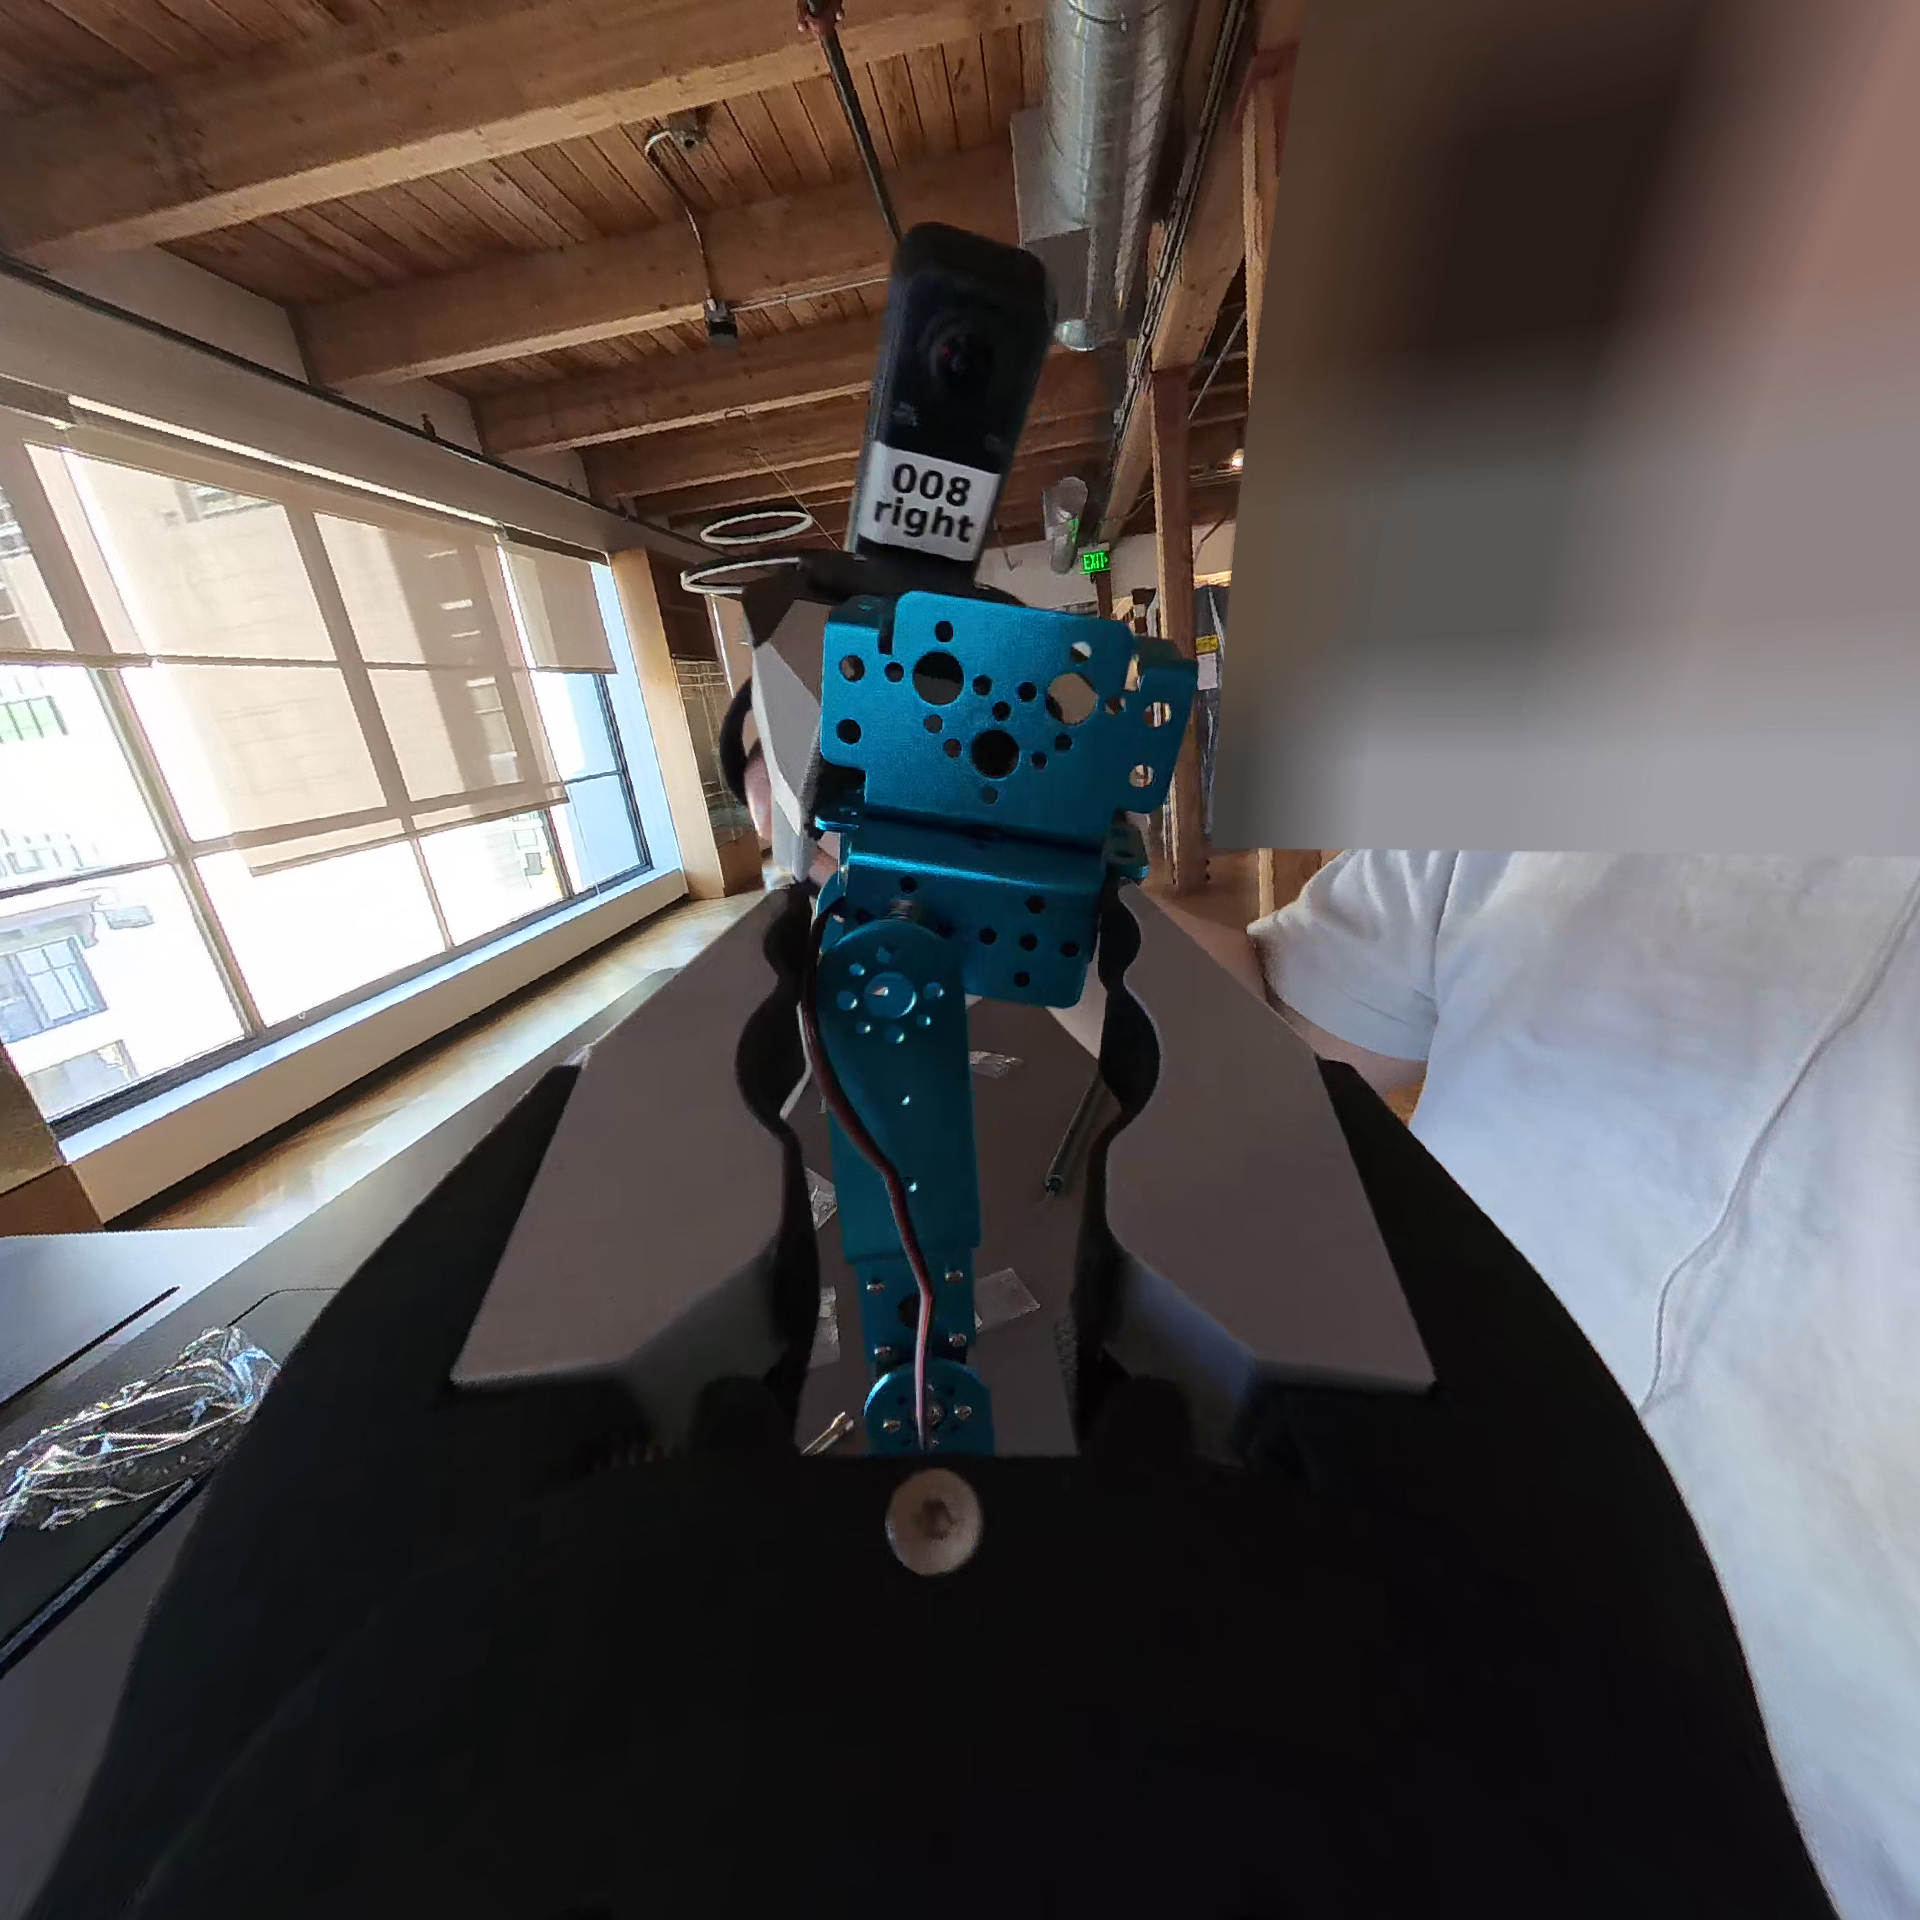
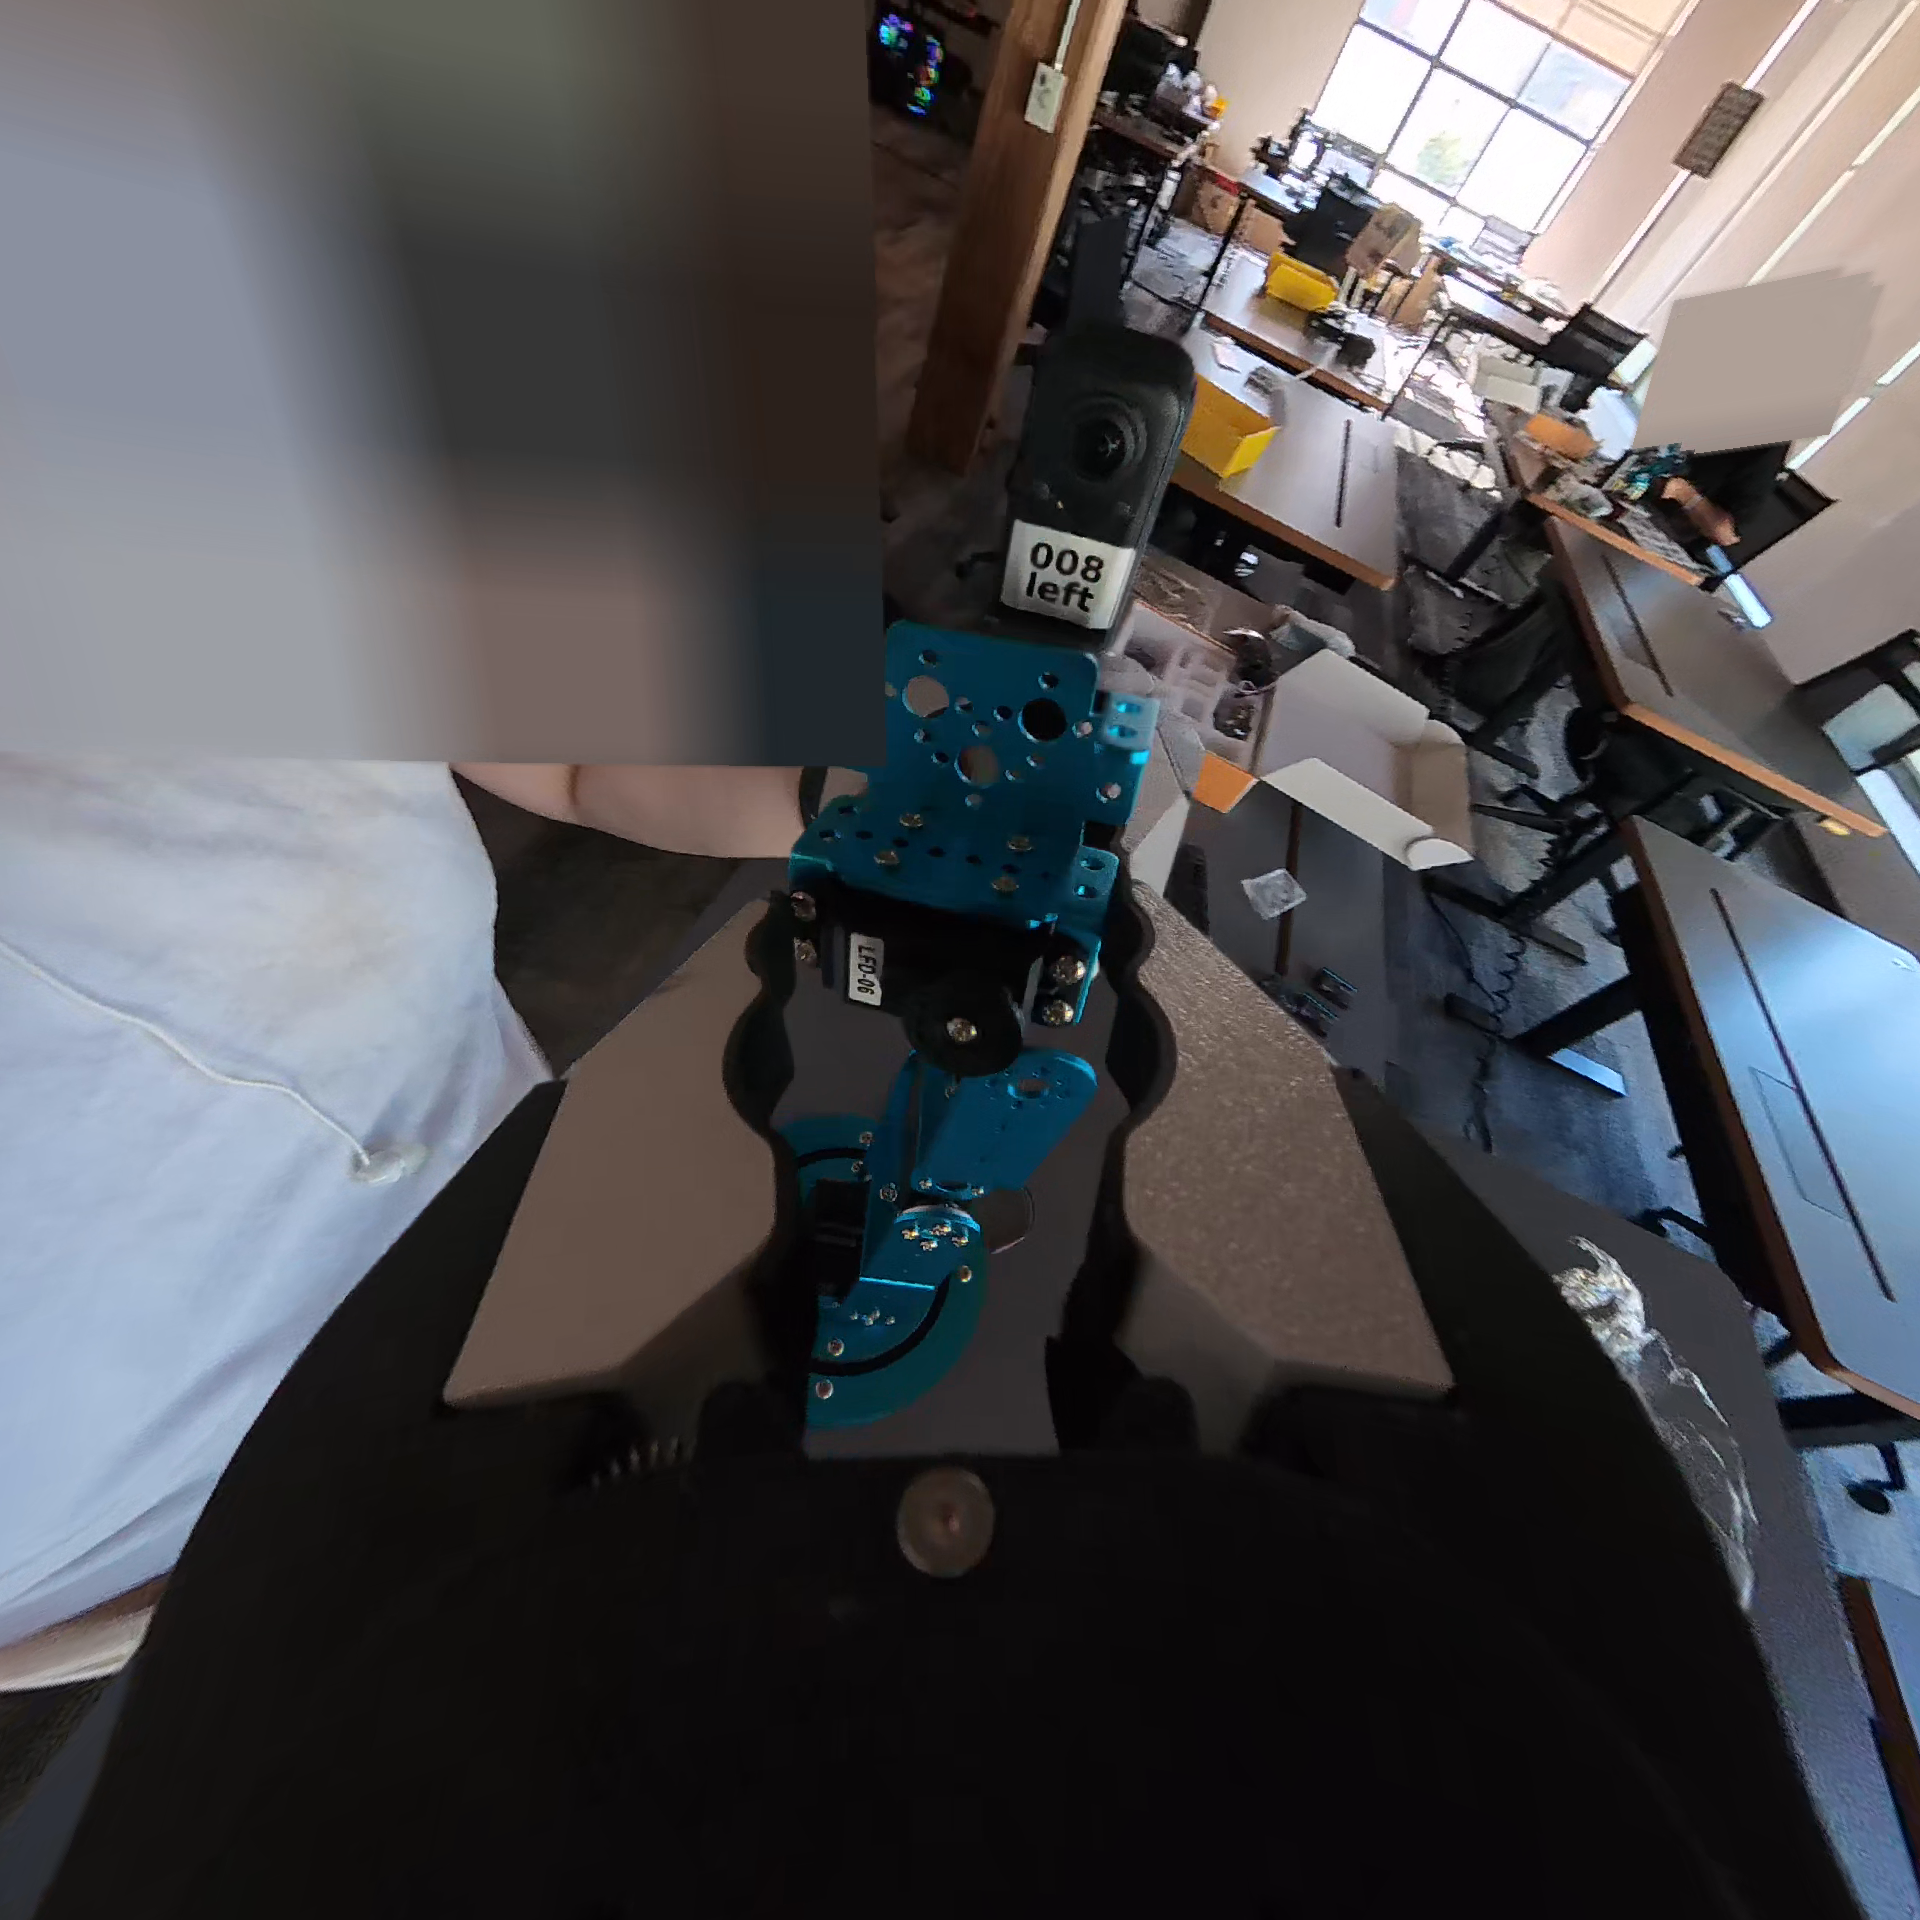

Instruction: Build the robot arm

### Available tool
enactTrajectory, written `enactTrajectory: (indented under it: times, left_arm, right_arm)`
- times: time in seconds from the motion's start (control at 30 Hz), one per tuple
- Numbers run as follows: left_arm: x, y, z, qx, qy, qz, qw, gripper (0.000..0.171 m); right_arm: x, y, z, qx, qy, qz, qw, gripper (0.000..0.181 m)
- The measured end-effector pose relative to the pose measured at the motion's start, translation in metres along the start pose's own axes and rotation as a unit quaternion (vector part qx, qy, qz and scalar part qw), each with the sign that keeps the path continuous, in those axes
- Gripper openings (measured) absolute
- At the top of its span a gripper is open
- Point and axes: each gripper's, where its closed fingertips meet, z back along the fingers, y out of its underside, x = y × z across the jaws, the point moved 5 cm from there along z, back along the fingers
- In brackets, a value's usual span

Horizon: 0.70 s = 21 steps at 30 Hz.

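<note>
Timber ceiling [image 1: 436, 135] and tall windows [image 1: 291, 748] filled the upper left of the left wrist view; rows of dark workbenches [image 2: 1756, 1060] ran down the right of the right wrist view.

Between both tongs stood a blue metal robot arm assembly [image 1: 940, 914] at frame centre. The left gripper [image 1: 940, 997] and right gripper [image 2: 951, 997] each had scalloped black pads on either side of the blue brackets, seemingly clamped on them. A silver duct [image 1: 1112, 156] hung at upper centre. Crinkled foil [image 1: 125, 1423] lay lower left on the dark table [image 1: 62, 1299]. Yellow bins [image 2: 1226, 426] sat upper centre. A person's white shirt [image 1: 1662, 1143] filled the right.
</note>
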Motion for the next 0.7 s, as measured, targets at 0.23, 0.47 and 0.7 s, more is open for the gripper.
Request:
enactTrajectory:
  times: [0.23, 0.47, 0.7]
  left_arm:
    - [0.0, 0.0, 0.002, -0.031, -0.016, 0.013, 0.999, 0.06]
    - [-0.003, 0.0, 0.002, -0.052, -0.048, -0.003, 0.997, 0.059]
    - [-0.001, -0.002, 0.004, -0.067, -0.047, 0.004, 0.997, 0.059]
  right_arm:
    - [-0.01, 0.004, 0.0, -0.001, -0.042, -0.009, 0.999, 0.06]
    - [-0.013, 0.006, -0.001, -0.03, -0.075, -0.016, 0.997, 0.06]
    - [-0.015, 0.006, -0.002, -0.024, -0.091, -0.002, 0.996, 0.06]
